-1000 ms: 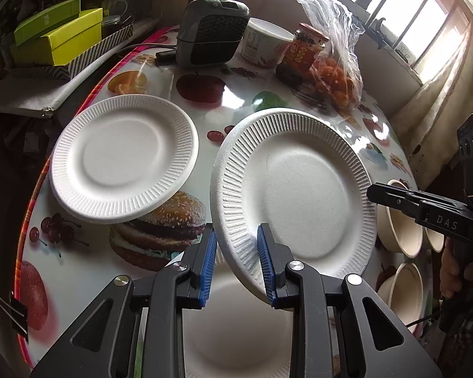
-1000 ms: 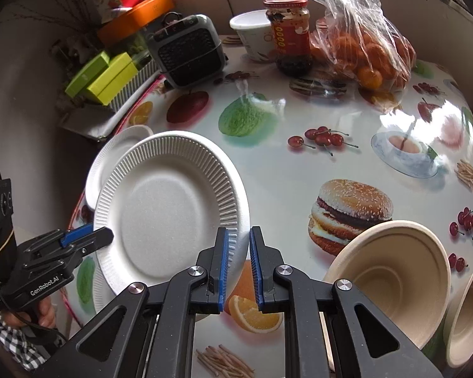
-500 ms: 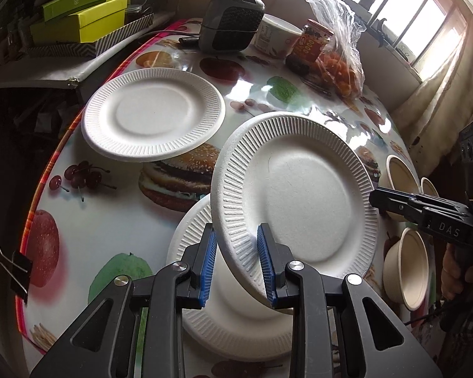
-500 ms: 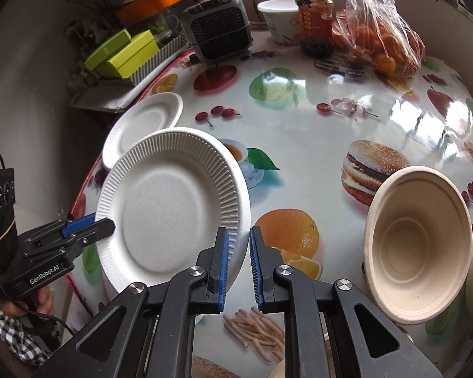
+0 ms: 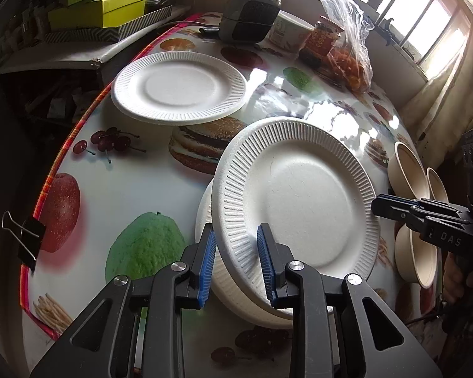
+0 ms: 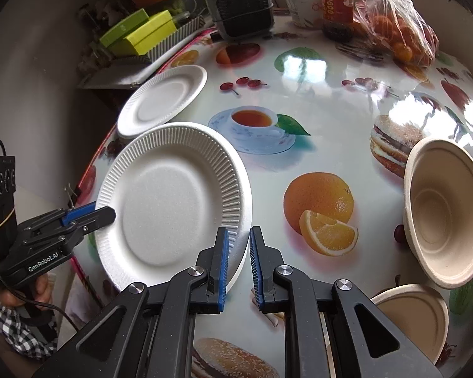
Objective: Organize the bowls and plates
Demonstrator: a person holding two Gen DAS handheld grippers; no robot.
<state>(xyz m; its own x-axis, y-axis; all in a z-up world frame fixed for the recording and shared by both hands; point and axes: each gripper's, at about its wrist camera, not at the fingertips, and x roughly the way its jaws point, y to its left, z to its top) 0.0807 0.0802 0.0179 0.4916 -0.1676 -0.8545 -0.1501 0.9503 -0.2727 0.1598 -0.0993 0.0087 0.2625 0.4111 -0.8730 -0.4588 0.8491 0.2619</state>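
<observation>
My left gripper (image 5: 236, 261) is shut on the near rim of a white paper plate (image 5: 299, 204) and holds it tilted just above another white plate (image 5: 236, 289) on the table. The held plate shows in the right wrist view (image 6: 167, 201), with the left gripper (image 6: 88, 215) at its left rim. My right gripper (image 6: 239, 261) stands with a narrow gap at the plate's right rim, jaws apart and holding nothing. A third white plate (image 5: 178, 86) lies at the table's far left edge. Beige bowls (image 6: 441, 211) lie at the right, one on its side.
At the back stand a small grey heater (image 5: 249, 15), a white cup (image 5: 288, 33), a jar (image 5: 321, 41) and a bag of oranges (image 5: 350, 60). Green boxes (image 5: 101, 9) sit on a shelf left of the table. A binder clip (image 5: 25, 236) grips the tablecloth edge.
The left gripper has drawn back and lowered the held plate over the plate lying on the table. The right gripper's jaws have opened slightly at the plate's rim.
</observation>
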